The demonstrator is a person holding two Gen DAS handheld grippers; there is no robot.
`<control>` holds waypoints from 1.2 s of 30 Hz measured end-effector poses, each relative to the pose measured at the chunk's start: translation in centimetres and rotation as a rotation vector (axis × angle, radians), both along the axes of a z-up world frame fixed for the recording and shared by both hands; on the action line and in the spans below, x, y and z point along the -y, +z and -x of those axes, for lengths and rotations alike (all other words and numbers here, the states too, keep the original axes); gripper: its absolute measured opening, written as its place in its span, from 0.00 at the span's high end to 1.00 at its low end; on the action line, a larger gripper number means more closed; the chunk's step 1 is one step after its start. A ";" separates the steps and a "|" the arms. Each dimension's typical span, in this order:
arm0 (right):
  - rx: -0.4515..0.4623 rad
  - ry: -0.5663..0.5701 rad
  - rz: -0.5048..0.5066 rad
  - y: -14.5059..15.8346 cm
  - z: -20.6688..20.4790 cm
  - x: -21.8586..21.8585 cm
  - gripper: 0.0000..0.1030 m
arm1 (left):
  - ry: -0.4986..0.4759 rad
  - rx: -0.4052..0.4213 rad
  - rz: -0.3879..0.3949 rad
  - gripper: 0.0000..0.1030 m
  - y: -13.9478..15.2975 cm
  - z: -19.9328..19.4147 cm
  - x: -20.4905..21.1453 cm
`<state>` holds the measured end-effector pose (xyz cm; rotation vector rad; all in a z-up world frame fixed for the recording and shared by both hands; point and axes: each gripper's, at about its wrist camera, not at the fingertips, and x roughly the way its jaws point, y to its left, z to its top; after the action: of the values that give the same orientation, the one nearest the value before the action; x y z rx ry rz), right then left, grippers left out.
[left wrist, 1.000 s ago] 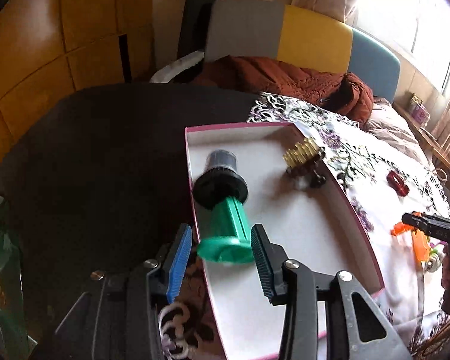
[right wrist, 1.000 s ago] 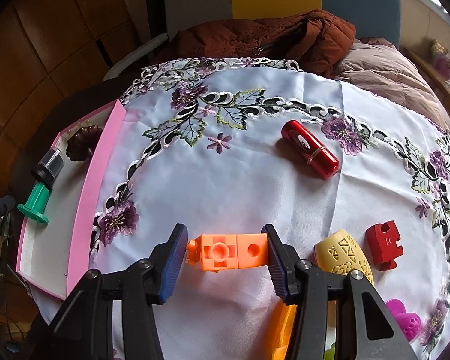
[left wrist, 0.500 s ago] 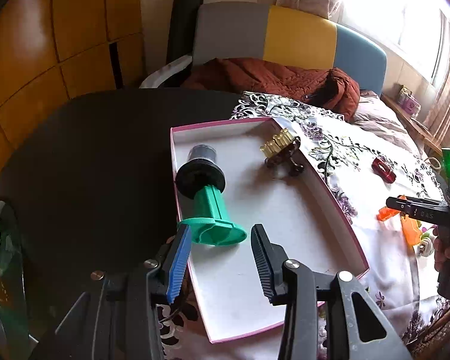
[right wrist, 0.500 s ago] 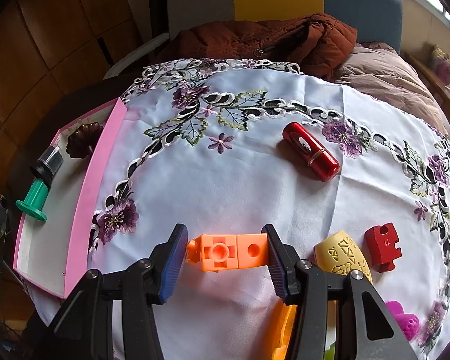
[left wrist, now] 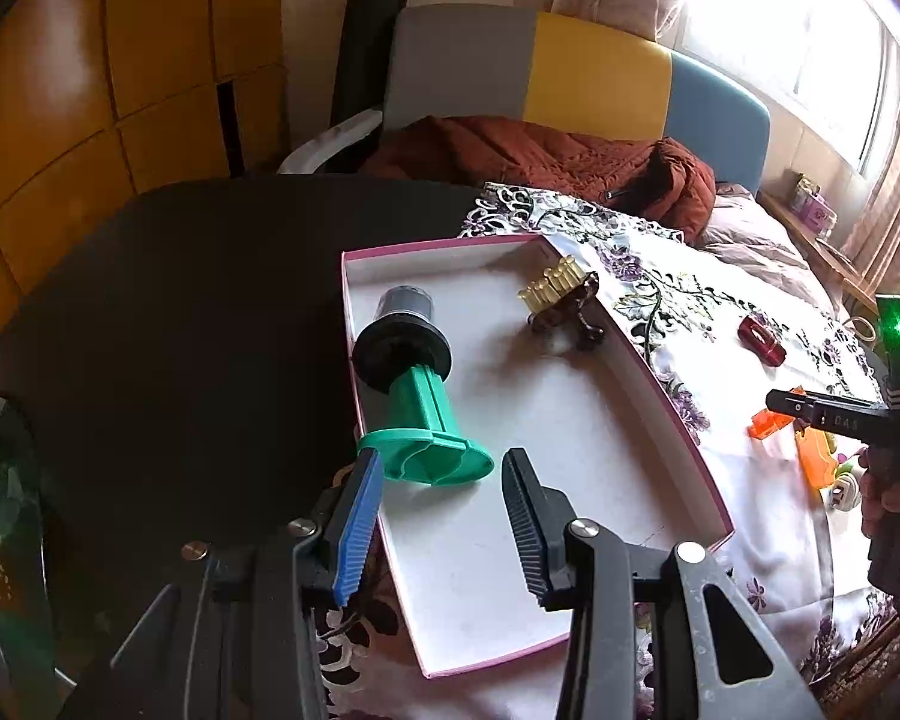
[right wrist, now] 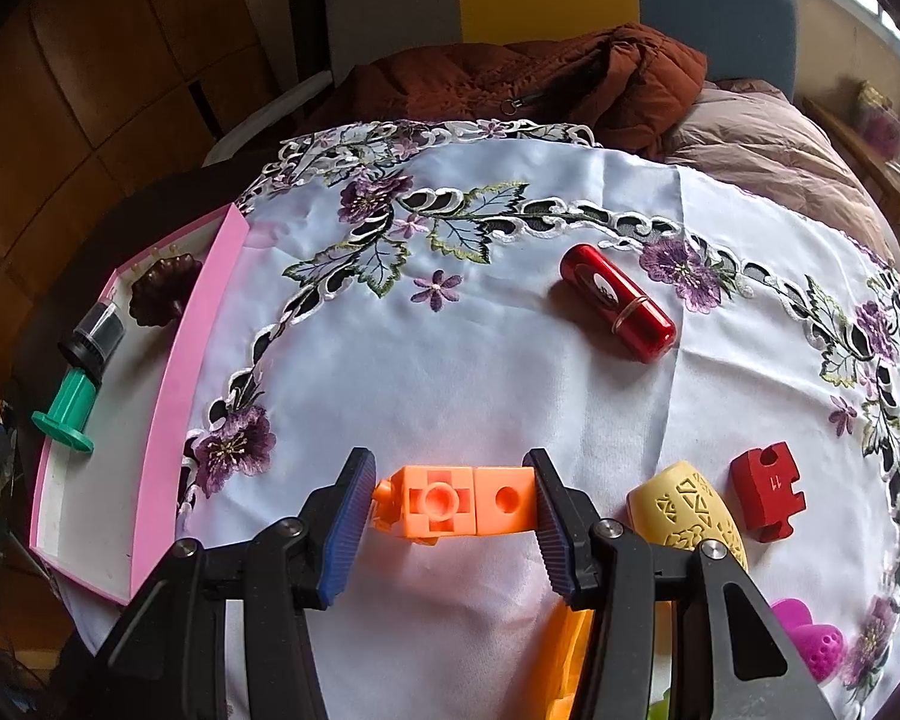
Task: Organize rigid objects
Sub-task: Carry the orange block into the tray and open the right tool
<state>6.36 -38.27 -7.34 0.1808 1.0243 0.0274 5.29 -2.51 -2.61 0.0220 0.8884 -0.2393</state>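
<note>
left tongs: hanging over the near end of the shallow pink-walled cardboard box with the white floor; jaws apart, nothing pinched between them
green plastic spool with a black cap: lying on its side in the box, its flange just past the tong tips at about 12 o'clock, not touched
gold-toothed brown hair claw: also in the box, up at 1 o'clock by the far wall
right tongs: clamped on the orange plastic building block; both pads look pressed to its ends, block down at the white embroidered cloth on the surface
glossy red capsule-shaped case: on the cloth at 1 o'clock from the block, well apart
yellow cut-out shell piece and red jigsaw-shaped block: at 3 o'clock, just beside each other
box as the right side sees it: off at 9 o'clock on the cloth edge
</note>
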 end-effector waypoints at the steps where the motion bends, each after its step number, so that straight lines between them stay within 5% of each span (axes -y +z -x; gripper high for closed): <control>1: 0.005 -0.008 -0.007 0.3 0.0 0.0 0.50 | 0.000 0.000 0.005 0.60 0.0 0.0 -0.1; 5: 0.059 0.025 -0.055 2.7 0.1 -1.7 0.50 | 0.011 0.003 0.020 0.60 0.0 0.0 -0.9; 12: 0.121 0.244 -0.082 6.6 -1.9 -10.0 0.50 | 0.039 0.008 0.051 0.60 0.1 0.0 -2.5; 18: 0.082 0.416 -0.054 6.1 -4.8 -19.1 0.50 | 0.071 -0.001 0.066 0.60 -0.2 0.1 -4.1; 27: 0.032 0.462 0.059 3.2 -10.0 -26.4 0.50 | 0.107 -0.026 0.082 0.60 -1.0 -0.1 -5.9; 36: 0.064 0.390 0.042 3.3 -10.9 -25.1 0.44 | 0.115 -0.035 0.087 0.60 -1.6 -0.2 -6.4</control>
<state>17.30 -13.18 -4.00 -0.0598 0.9828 0.3640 5.51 3.89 -4.19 -0.1143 0.9100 -0.1716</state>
